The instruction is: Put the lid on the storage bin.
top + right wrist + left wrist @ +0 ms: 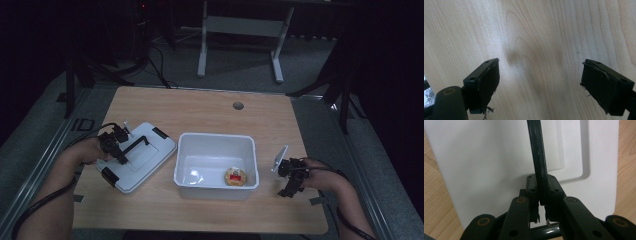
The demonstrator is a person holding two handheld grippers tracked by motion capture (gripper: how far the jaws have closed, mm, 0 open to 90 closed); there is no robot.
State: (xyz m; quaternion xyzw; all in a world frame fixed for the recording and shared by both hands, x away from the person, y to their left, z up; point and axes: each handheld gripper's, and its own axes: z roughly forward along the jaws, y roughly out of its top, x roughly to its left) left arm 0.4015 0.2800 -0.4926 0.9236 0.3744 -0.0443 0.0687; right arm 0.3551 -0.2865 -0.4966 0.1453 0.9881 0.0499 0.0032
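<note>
The left gripper [541,202] is clamped on the lid's black handle [537,157]; the right gripper [539,85] hovers open above the table [536,37].

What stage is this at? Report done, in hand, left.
Done: a small round orange-topped item lies in the open white plastic bin.
In hand: the left gripper is shut on the black handle of the white plastic lid, which lies flat on the wooden table beside the bin.
Left: likely lifting the lid onto the bin; the right gripper hangs open over bare wood.
</note>
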